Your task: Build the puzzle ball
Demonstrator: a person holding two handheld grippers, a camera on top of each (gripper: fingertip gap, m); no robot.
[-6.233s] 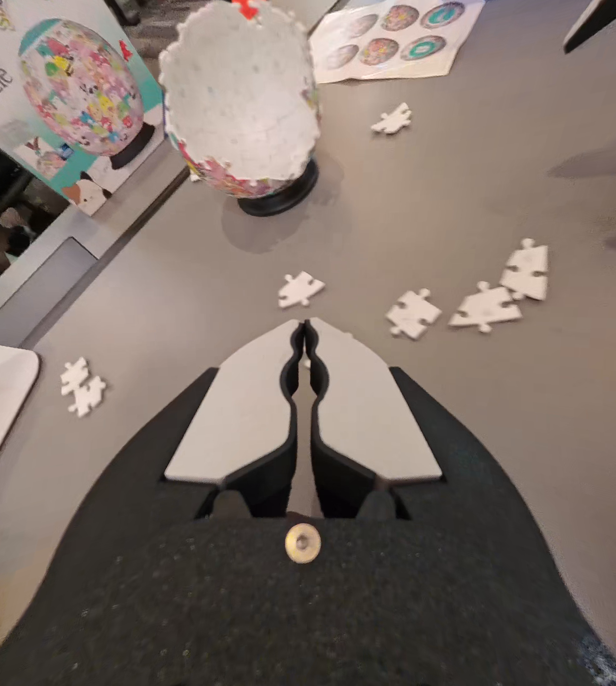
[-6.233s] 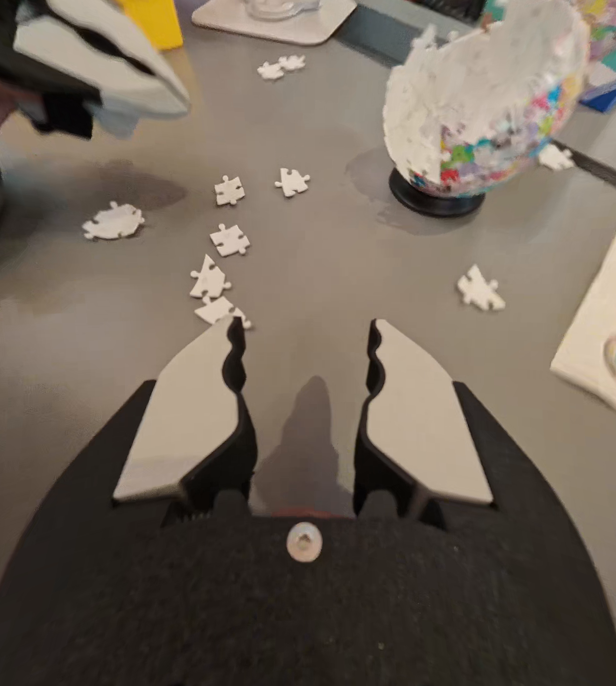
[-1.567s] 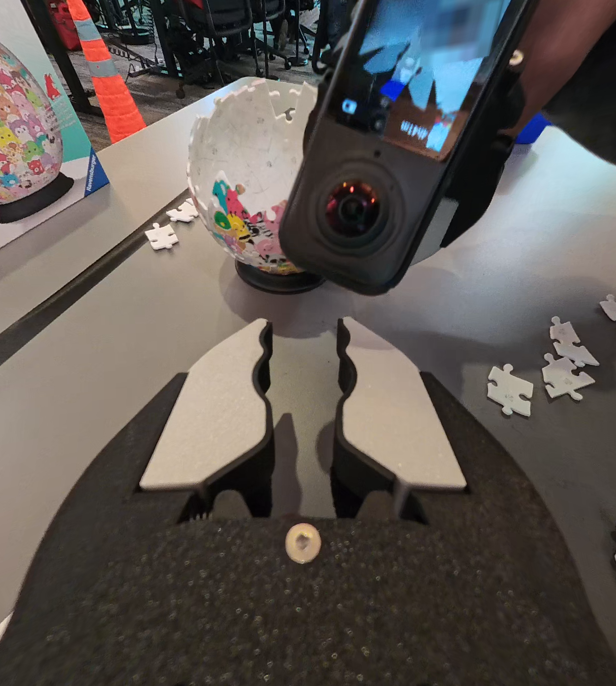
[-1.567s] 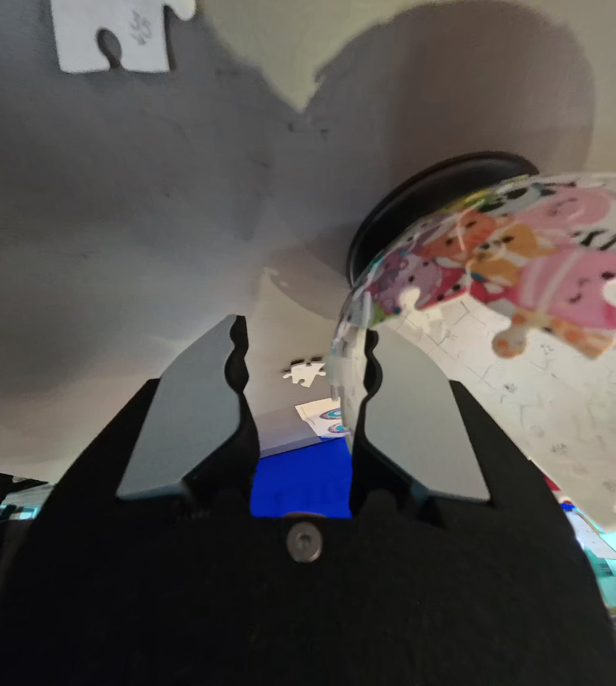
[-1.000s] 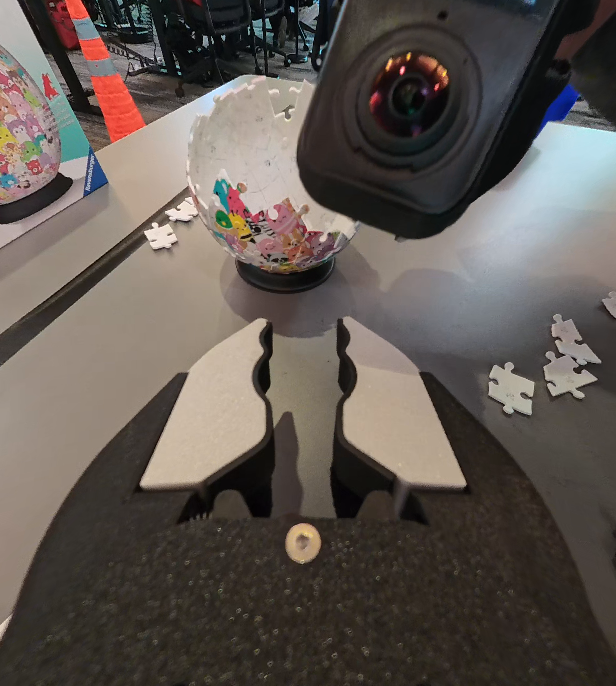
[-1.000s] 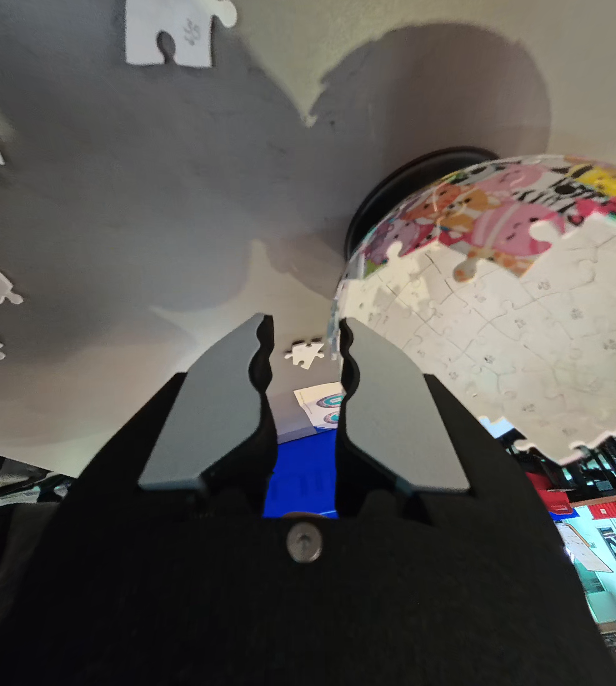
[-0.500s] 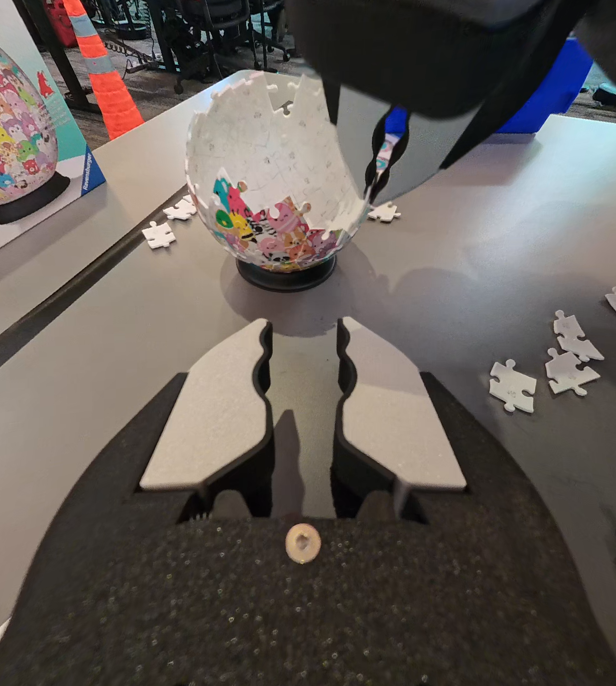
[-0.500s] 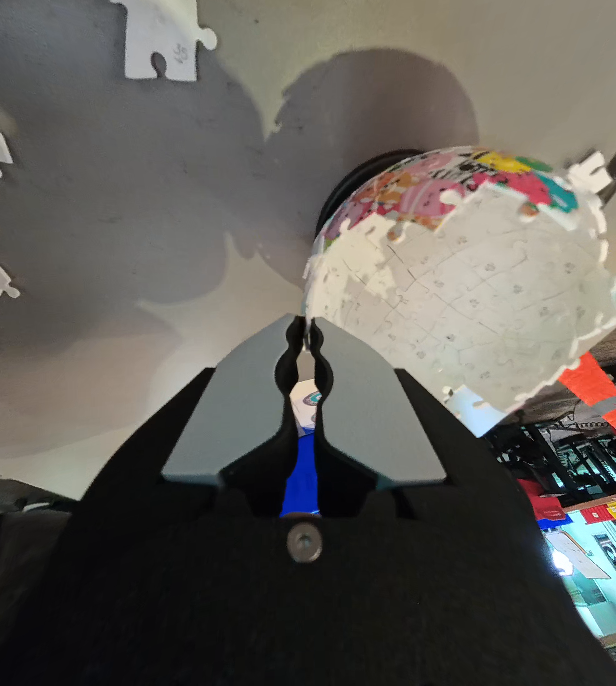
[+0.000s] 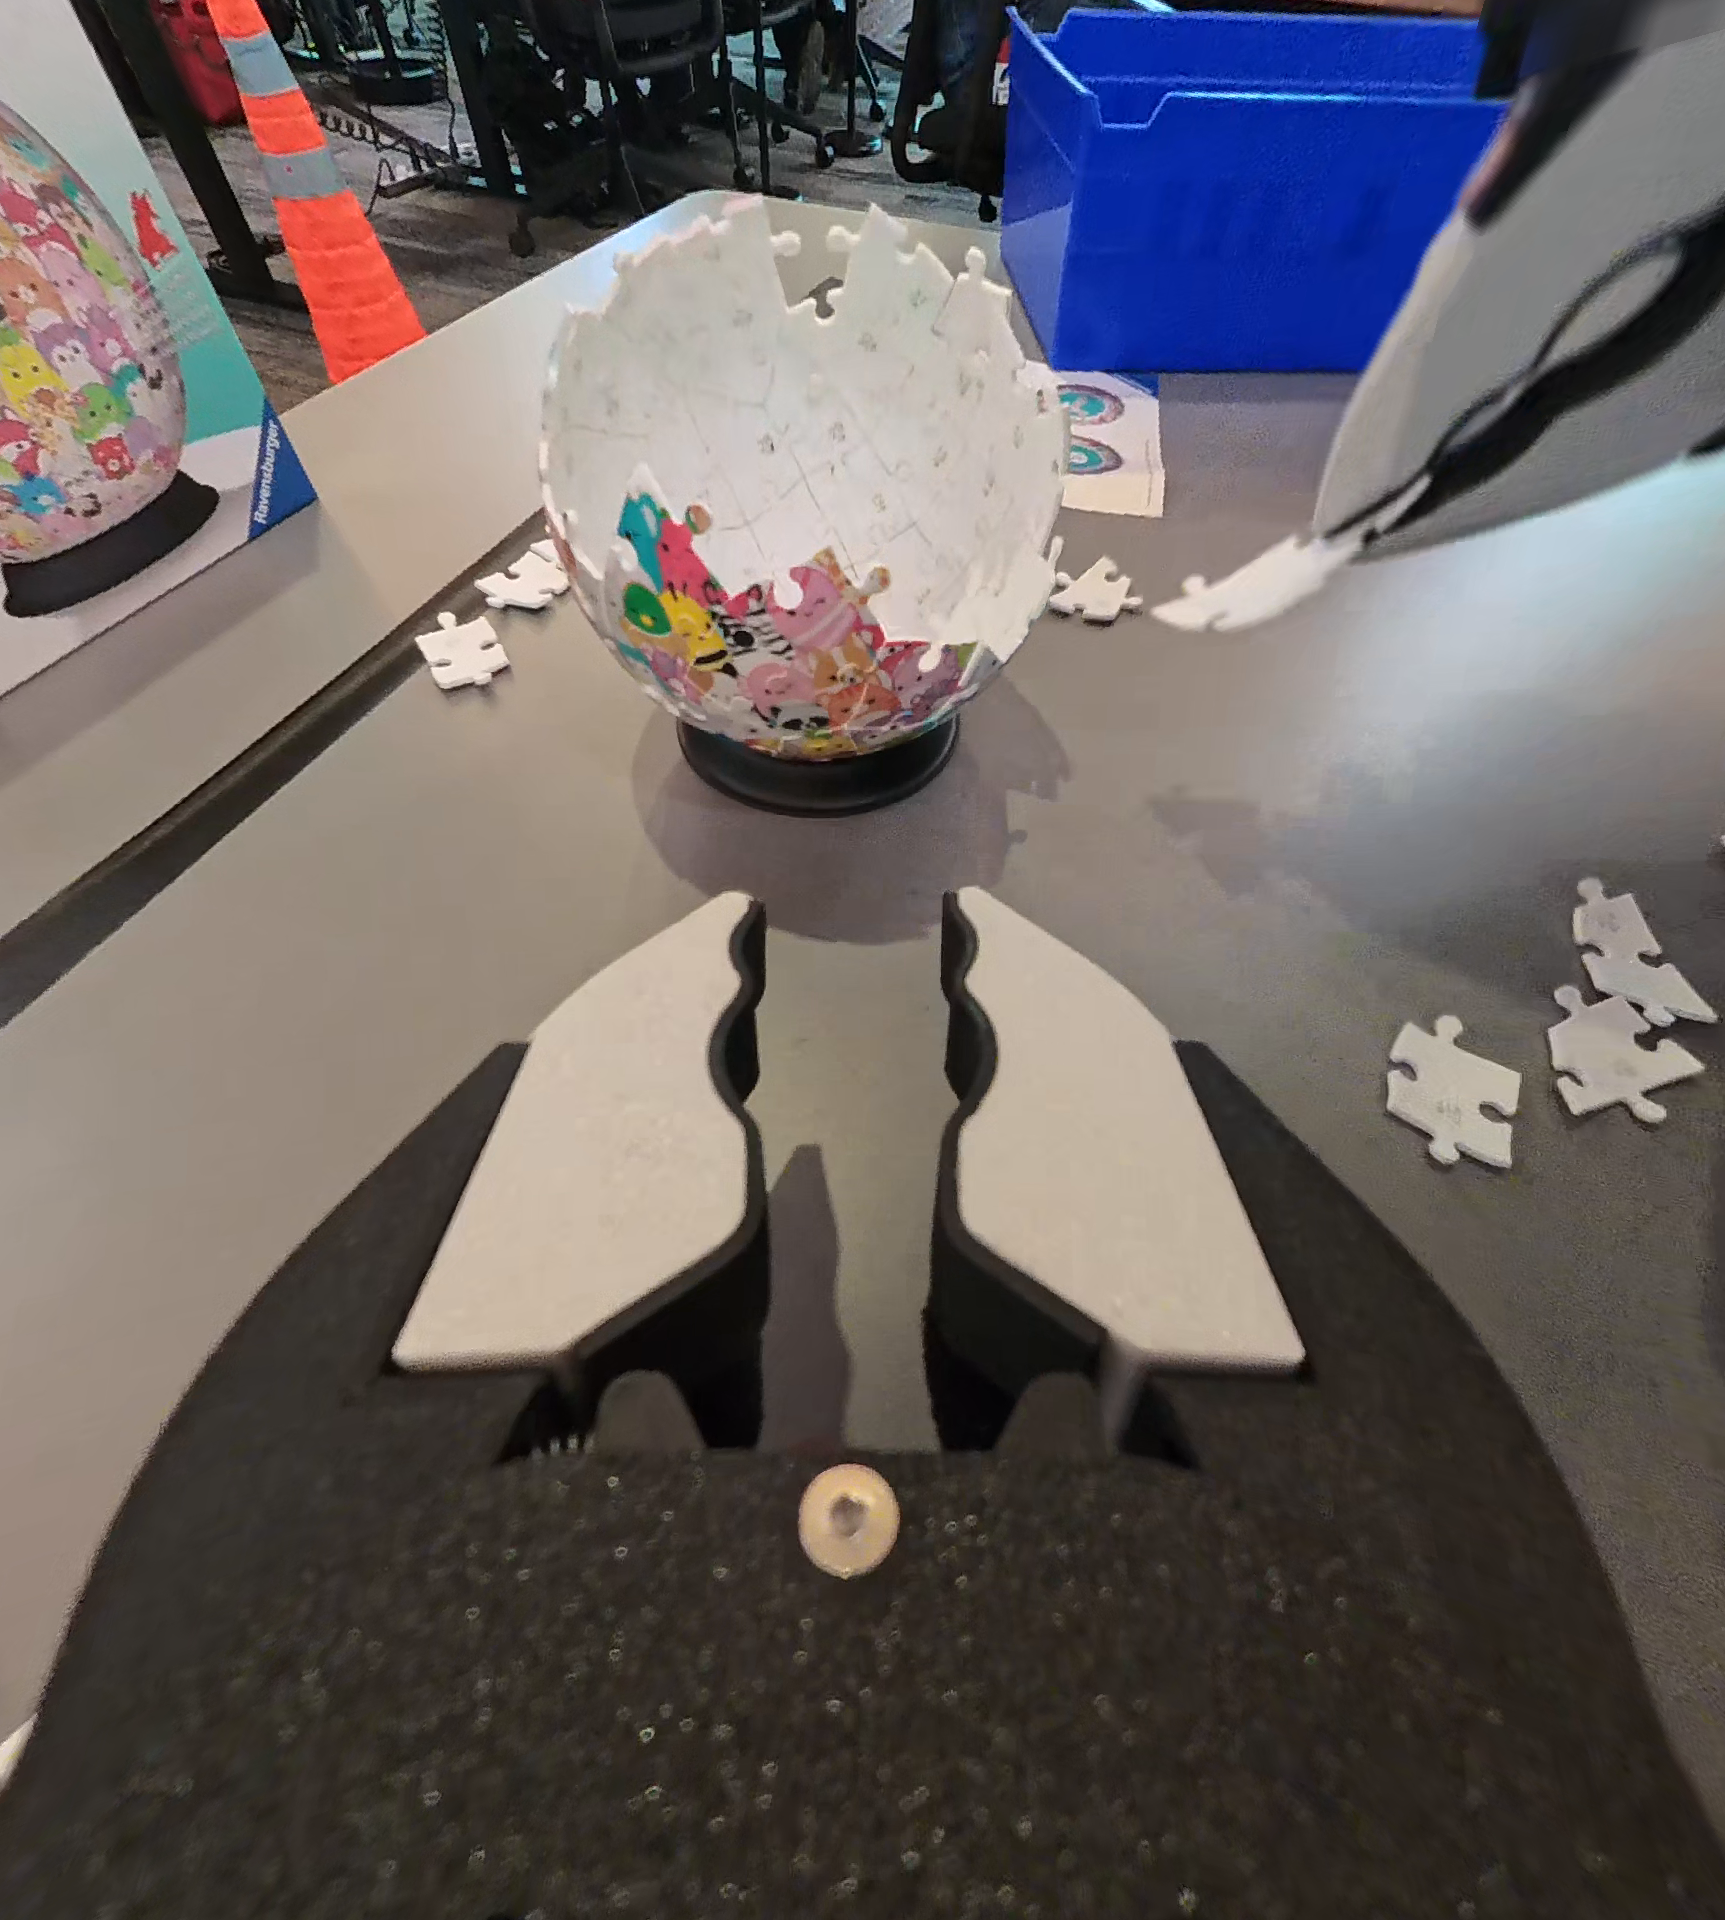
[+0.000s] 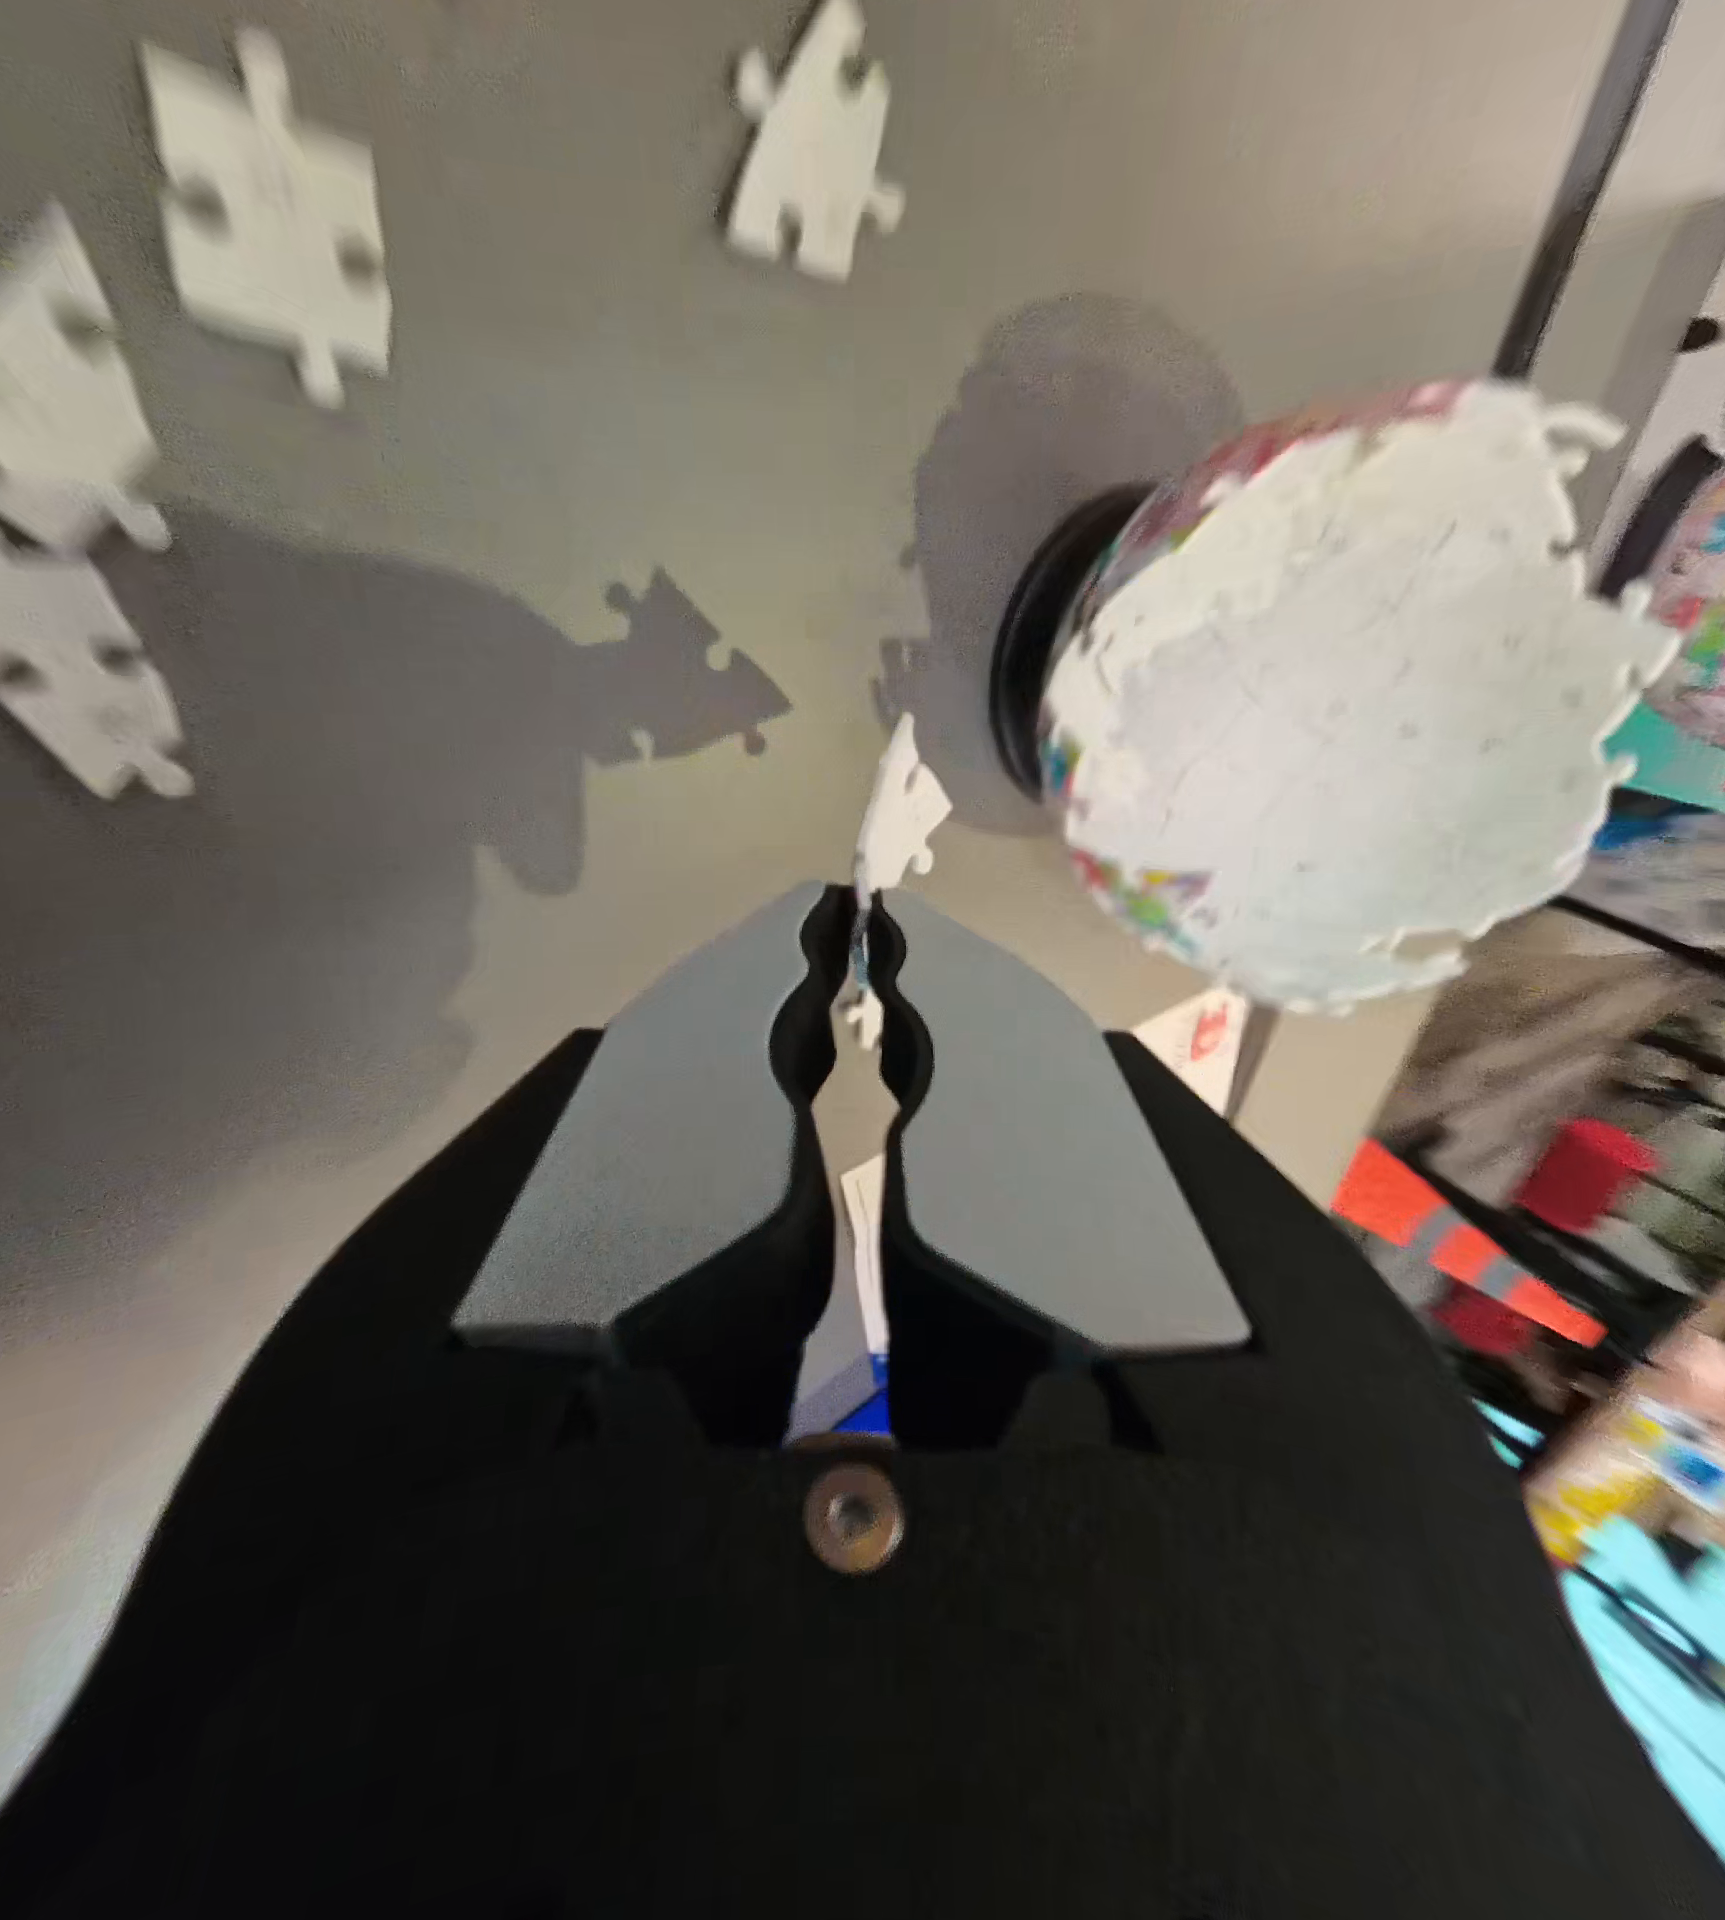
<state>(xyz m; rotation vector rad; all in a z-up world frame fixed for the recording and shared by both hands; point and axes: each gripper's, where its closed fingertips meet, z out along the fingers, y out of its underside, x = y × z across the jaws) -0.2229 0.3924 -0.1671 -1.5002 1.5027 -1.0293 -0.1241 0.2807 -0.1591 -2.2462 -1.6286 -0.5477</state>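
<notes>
Since the puzzle ball (image 9: 804, 488) is only a thin open shell on its black stand (image 9: 816, 764) mid-bench (image 9: 214, 935), pushing too hard could tip it or pop joints, I reckon. Right hand-held gripper (image 10: 858, 914) pinches a white piece (image 10: 902, 805) by one edge, so it might twist out. Half a second back it was at the rim; now it's clear. Left hand-held gripper (image 9: 853, 914) stays open, empty.
</notes>
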